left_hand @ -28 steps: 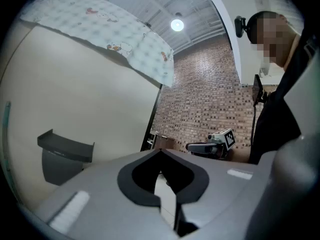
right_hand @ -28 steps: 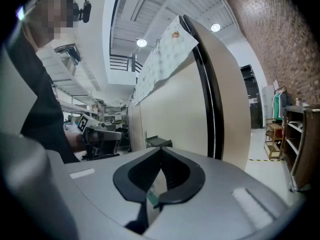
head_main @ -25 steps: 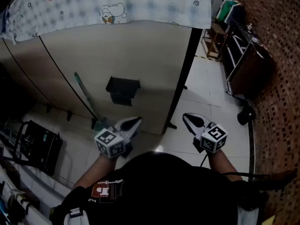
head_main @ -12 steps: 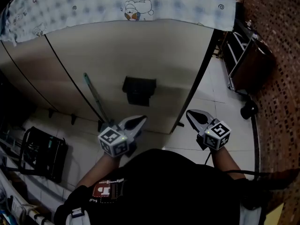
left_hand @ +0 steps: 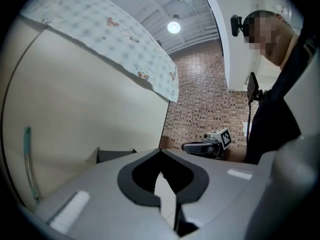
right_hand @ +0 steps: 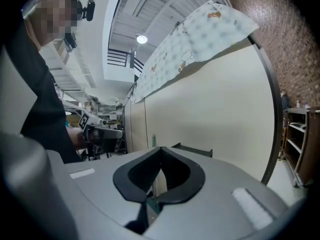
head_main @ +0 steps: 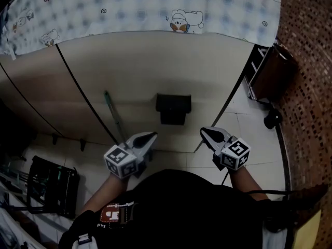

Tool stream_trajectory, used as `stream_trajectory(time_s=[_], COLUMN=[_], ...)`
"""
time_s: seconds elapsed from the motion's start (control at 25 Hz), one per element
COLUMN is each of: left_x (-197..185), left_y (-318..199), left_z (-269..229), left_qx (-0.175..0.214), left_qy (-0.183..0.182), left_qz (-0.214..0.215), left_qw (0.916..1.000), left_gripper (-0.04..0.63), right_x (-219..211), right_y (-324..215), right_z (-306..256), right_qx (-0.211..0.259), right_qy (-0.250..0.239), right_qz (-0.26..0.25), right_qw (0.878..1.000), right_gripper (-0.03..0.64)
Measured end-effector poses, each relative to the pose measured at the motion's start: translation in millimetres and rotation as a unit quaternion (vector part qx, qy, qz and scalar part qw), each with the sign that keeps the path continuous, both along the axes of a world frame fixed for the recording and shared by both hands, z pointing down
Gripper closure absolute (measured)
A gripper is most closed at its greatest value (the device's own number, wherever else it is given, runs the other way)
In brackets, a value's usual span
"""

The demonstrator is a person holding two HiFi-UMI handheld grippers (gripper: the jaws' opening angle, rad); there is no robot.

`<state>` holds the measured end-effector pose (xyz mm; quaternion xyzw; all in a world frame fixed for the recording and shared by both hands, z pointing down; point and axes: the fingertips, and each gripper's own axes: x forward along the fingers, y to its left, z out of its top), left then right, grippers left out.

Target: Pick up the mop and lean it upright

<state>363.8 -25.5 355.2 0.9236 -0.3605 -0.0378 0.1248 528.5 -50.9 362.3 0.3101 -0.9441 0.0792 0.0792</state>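
The mop shows only as a thin green handle [head_main: 114, 116] leaning upright against the beige panel wall [head_main: 135, 71]; its head is hidden behind my left gripper. The handle also appears at the left in the left gripper view [left_hand: 28, 164] and as a green strip in the right gripper view [right_hand: 153, 140]. My left gripper [head_main: 151, 137] is shut and empty, just right of the handle's lower end. My right gripper [head_main: 206, 133] is shut and empty, further right, below a black box [head_main: 173, 108] fixed to the wall.
A patterned cloth [head_main: 145, 7] hangs over the wall's top. A black crate [head_main: 49, 183] sits on the tiled floor at lower left. A dark rack [head_main: 267, 74] and a brick wall [head_main: 311, 87] stand at the right.
The wall, the black box and the mop handle have slid right in the head view. Both grippers, still shut, now sit further left along the wall, the left one nearer the handle.
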Motion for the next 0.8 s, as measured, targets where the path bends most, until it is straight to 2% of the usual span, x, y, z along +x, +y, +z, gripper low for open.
stream_trajectory(time_s=[0.56, 0.68, 0.8], left_x=[20.0, 13.6, -3.0], left_y=[-27.9, -30.8, -43.0], left_z=[2.5, 3.3, 3.9], left_qx=[-0.02, -0.018, -0.019], left_qy=[0.001, -0.007, 0.003], left_qz=[-0.051, -0.051, -0.049], left_qw=[0.9985, 0.9985, 0.9986], left_gripper=[0.595, 0.595, 0.595], right_x=[6.2, -3.9, -16.9], right_y=[-55.4, -56.3, -64.4], right_z=[11.3, 16.4, 13.0], right_qx=[-0.016, -0.021, -0.017], right_qy=[-0.019, -0.018, -0.015], right_qz=[-0.061, -0.072, -0.066], right_qw=[0.998, 0.997, 0.998], right_gripper=[0.604, 0.604, 0.604])
